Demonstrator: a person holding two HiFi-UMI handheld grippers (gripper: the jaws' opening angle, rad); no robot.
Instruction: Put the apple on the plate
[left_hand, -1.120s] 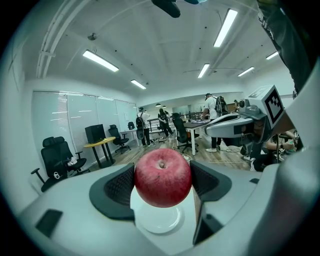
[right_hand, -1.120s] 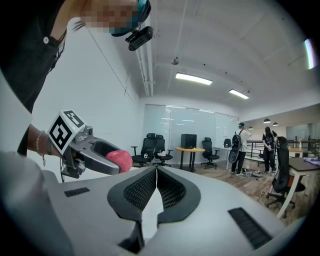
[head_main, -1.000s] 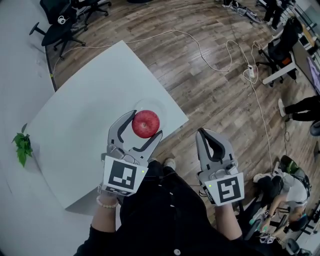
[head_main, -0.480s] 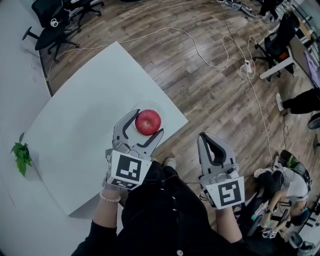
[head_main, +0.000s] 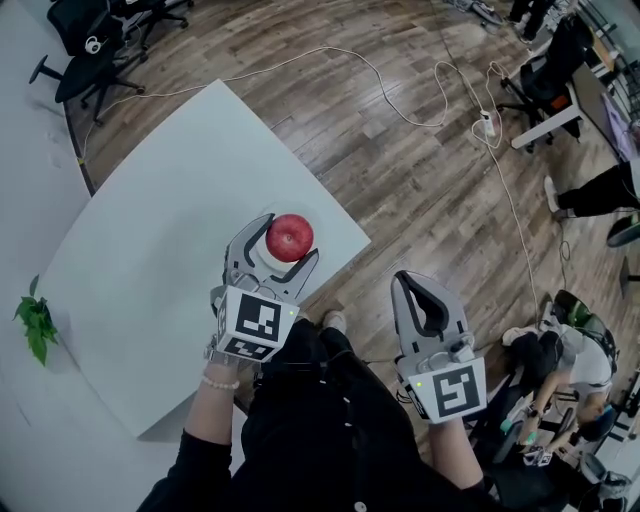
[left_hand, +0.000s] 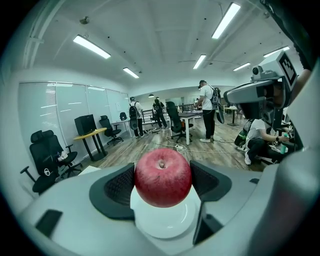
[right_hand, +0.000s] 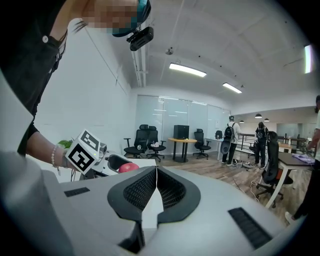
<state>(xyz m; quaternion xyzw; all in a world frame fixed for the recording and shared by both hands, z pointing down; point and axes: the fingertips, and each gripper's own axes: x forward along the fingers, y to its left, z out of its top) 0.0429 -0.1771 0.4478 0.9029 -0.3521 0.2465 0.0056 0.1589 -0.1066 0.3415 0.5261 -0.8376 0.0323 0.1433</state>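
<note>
Left tool (left_hand: 162, 176) pinches a red apple (left_hand: 162, 170) between its two dark ribbed pads (left_hand: 122, 186), one pad against each side of the fruit, with the stem dimple facing up. Directly under the apple sits a small round white plate (left_hand: 167, 229). The fruit's underside is over the plate's middle, and no view settles whether it touches the plate or hangs just above it.

As I judge it, the coming move turns on a short straight drop, then the jaws spreading sideways. The apple needs no shift to either side of the plate. Being round, it has no long axis to line up, but it could roll on the glossy plate if let go off centre.

The plate lies near a corner of a plain white table (head_main: 150, 250). Right tool (right_hand: 156, 172) is well away to the right of the plate, past the table edge and over the wooden floor (head_main: 420, 150). Its jaws are pressed together with nothing between them. The left tool is by far the nearer.

The apple's skin is smooth, speckled deep red. The plate looks like shiny ceramic, and the tool bodies are grey plastic.
</note>
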